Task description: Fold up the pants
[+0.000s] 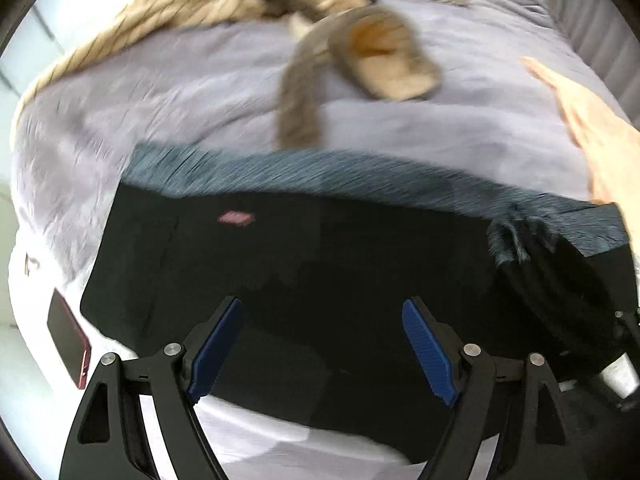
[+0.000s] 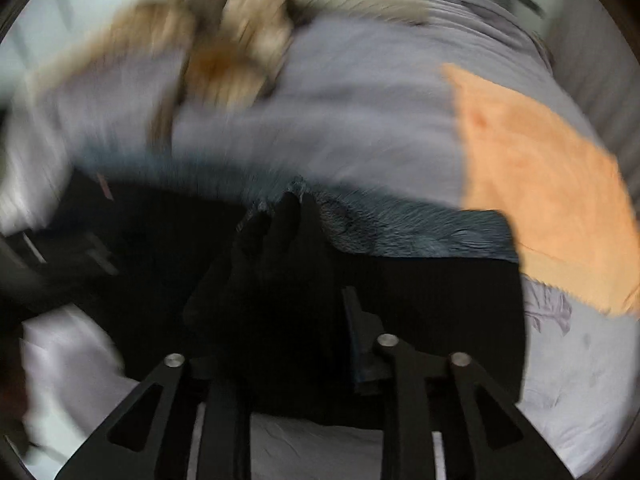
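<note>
Black pants (image 1: 320, 272) with a grey fleece lining along their far edge lie folded across a lilac bedsheet (image 1: 180, 92). My left gripper (image 1: 322, 344) is open and empty, hovering over the near part of the pants. In the right wrist view my right gripper (image 2: 296, 320) is shut on a bunched fold of the black pants (image 2: 440, 300), lifted off the bed. The same bunch shows at the right of the left wrist view (image 1: 552, 276). Both views are blurred by motion.
A dark red phone (image 1: 68, 344) lies on the sheet at the left. Tan and grey garments (image 1: 384, 60) are heaped at the far side of the bed. An orange cloth (image 2: 540, 184) lies at the right.
</note>
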`<state>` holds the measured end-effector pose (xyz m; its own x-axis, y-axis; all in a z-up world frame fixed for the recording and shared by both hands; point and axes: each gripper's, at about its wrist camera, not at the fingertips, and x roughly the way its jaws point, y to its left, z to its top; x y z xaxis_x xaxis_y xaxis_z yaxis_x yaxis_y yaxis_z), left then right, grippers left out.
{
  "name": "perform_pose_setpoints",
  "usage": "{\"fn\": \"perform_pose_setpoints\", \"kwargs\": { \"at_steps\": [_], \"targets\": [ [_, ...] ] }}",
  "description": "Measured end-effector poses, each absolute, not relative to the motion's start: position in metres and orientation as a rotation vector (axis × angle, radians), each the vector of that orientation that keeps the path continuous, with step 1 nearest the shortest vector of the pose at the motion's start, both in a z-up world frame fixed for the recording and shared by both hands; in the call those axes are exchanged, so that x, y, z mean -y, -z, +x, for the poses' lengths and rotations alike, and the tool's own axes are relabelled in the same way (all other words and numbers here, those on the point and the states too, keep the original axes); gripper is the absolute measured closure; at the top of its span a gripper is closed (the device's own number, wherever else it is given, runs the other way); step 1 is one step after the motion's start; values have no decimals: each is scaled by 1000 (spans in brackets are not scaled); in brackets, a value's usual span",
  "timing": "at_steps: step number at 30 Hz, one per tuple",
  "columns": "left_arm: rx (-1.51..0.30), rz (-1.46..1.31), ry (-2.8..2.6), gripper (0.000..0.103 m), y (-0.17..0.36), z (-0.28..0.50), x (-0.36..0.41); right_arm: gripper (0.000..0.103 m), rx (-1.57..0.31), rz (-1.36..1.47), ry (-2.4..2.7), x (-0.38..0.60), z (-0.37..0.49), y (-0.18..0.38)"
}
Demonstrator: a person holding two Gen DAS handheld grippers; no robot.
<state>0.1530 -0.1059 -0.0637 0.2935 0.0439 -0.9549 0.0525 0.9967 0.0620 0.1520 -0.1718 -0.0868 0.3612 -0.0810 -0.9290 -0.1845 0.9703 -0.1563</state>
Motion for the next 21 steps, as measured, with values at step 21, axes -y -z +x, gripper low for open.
{"fn": "perform_pose_setpoints", "kwargs": {
  "at_steps": [21],
  "targets": [
    [-1431, 124, 406, 20, 99, 143, 202, 43, -1244, 1280, -256, 346, 96, 125]
  ]
}}
